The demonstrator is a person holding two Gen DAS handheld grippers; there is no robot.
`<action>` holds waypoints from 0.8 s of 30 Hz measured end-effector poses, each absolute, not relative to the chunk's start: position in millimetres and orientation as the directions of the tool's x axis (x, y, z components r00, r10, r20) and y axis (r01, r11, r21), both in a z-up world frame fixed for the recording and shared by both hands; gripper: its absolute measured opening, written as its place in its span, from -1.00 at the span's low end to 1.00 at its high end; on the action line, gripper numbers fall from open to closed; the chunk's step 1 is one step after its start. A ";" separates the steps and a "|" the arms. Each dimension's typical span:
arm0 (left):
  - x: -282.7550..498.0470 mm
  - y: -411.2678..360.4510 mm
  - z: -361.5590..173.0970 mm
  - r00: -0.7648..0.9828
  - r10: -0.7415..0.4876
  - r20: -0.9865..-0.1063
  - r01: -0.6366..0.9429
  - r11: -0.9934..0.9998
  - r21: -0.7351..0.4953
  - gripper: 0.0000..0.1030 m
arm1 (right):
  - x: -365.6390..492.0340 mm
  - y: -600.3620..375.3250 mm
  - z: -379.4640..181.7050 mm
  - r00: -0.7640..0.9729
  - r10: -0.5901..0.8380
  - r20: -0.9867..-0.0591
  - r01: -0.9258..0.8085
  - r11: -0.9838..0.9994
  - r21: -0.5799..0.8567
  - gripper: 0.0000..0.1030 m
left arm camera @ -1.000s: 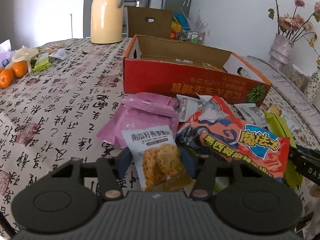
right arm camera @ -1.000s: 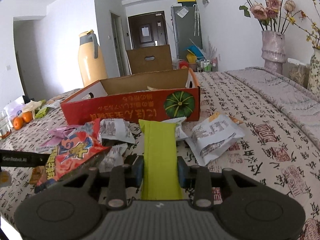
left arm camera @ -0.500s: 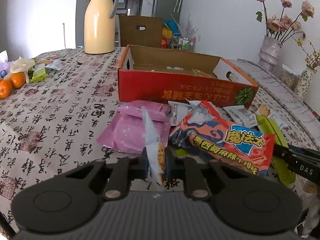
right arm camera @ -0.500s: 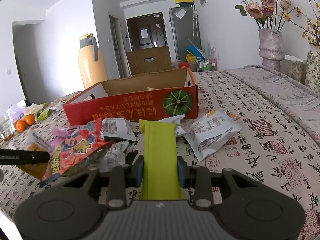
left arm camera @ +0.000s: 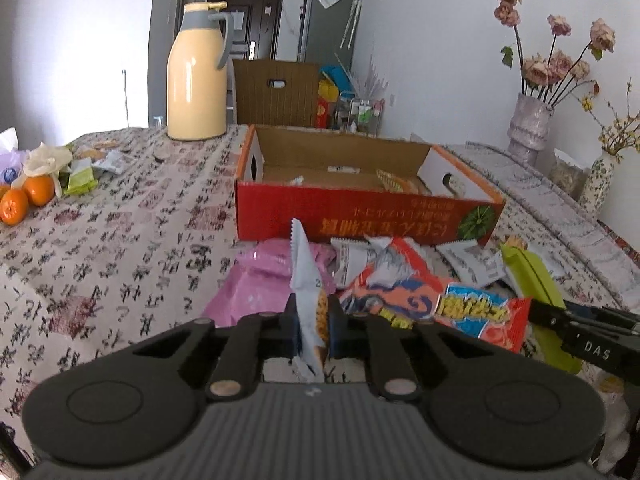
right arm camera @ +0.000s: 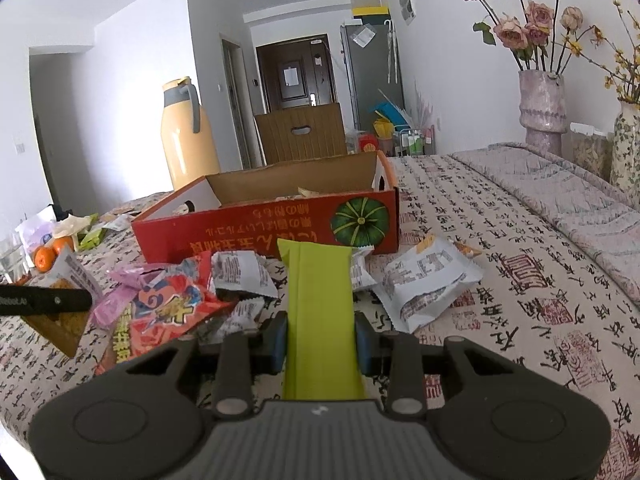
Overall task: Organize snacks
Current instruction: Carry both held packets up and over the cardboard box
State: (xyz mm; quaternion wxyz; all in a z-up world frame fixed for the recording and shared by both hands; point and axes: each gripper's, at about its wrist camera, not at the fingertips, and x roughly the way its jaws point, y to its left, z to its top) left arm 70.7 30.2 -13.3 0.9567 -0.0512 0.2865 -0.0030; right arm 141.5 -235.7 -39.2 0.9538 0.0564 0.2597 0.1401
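Note:
My left gripper (left arm camera: 313, 330) is shut on a small white cracker packet (left arm camera: 307, 280), held edge-on above the table. My right gripper (right arm camera: 321, 342) is shut on a lime-green snack bar (right arm camera: 320, 300), also raised; the bar shows in the left wrist view (left arm camera: 534, 276). Ahead stands an open red cardboard box (left arm camera: 360, 216), also in the right wrist view (right arm camera: 260, 232), with a few snacks inside. In front of it lie a red-orange chip bag (left arm camera: 432, 304), pink packets (left arm camera: 260, 276) and white packets (right arm camera: 428, 276).
A yellow thermos (left arm camera: 196, 76) stands behind the box on the patterned tablecloth (left arm camera: 100, 240). Oranges (left arm camera: 28, 196) and wrappers lie at the far left. Vases with flowers (right arm camera: 542, 108) stand at the right. A brown box (left arm camera: 276, 92) sits beyond the table.
My left gripper closed on the cracker packet, which turned edge-on, and lifted it. My right gripper rose a little with the green bar.

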 end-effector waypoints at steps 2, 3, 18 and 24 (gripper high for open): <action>72.0 30.5 -7.5 0.846 -0.037 -0.532 -0.021 0.994 -0.104 -0.74 | 144.6 -235.9 -36.6 0.831 0.293 -0.473 -0.235 0.955 0.178 -0.37; 73.1 30.6 -4.8 0.850 -0.037 -0.525 -0.021 0.994 -0.104 -0.74 | 145.8 -236.0 -35.4 0.834 0.291 -0.468 -0.234 0.956 0.178 -0.37; 120.4 25.0 39.5 0.908 -0.025 -0.418 -0.015 0.996 -0.092 -0.74 | 195.9 -225.9 -3.4 0.882 0.284 -0.376 -0.241 0.957 0.159 -0.37; 147.3 17.7 54.5 0.922 -0.025 -0.387 -0.004 0.997 -0.073 -0.74 | 228.2 -218.0 11.0 0.896 0.283 -0.341 -0.245 0.958 0.152 -0.37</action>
